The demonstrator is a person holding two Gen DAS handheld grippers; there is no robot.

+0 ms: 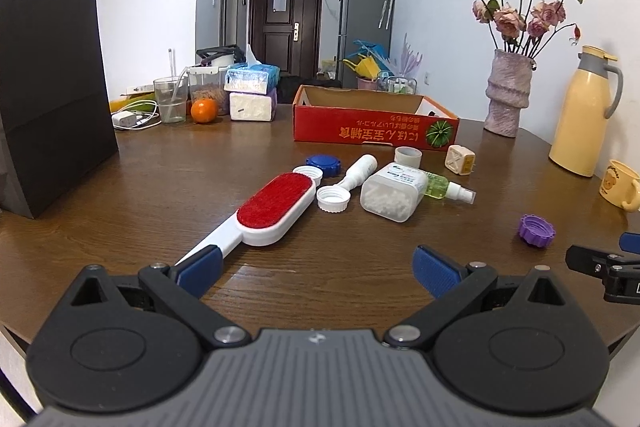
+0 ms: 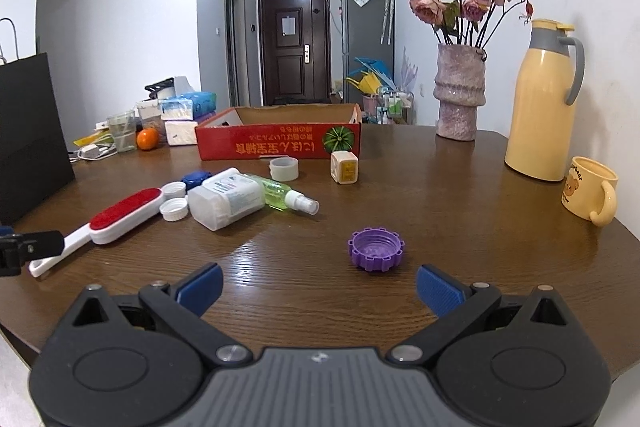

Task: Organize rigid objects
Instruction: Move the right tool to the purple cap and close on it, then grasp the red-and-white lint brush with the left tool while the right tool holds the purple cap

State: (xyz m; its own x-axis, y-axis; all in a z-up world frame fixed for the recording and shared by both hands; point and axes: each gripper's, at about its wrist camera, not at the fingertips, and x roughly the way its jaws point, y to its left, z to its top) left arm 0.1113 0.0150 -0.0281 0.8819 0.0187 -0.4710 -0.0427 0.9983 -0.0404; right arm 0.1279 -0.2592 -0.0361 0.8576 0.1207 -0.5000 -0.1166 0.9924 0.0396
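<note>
Both tongs are spread wide and hold nothing: your left tongs (image 1: 316, 273) hover low over the brown wooden surface (image 1: 352, 267) with the white handle of the red lint brush (image 1: 276, 207) running in beside their left finger, and your right tongs (image 2: 318, 287) hang just short of the purple cap (image 2: 376, 249), which lies open side up, well apart from the rest.

Ahead of your left tongs the loose things cluster mid-surface: two white caps (image 1: 333, 199) beside the brush head, a blue cap (image 1: 323, 163) behind them, a small white bottle (image 1: 360, 169) lying down, a clear box of white pellets (image 1: 394, 193), and a green spray bottle (image 1: 446, 187) on its side just behind the box. A roll of tape (image 1: 408, 157) and a cream cube (image 1: 460, 159) stand near the red cardboard box (image 1: 374, 123), which is open on top.

Around the edges you have a black paper bag (image 1: 52, 95) at left, a vase of dried roses (image 1: 508, 93), a yellow jug (image 1: 580, 111) and a yellow mug (image 1: 620, 185) at right, and an orange (image 1: 204, 110), a glass (image 1: 171, 99) and tissue packs (image 1: 252, 91) at the back. Beyond the surface, white walls frame a hallway that ends at a dark door (image 1: 286, 21), with a grey fridge (image 1: 366, 15) on its right.
</note>
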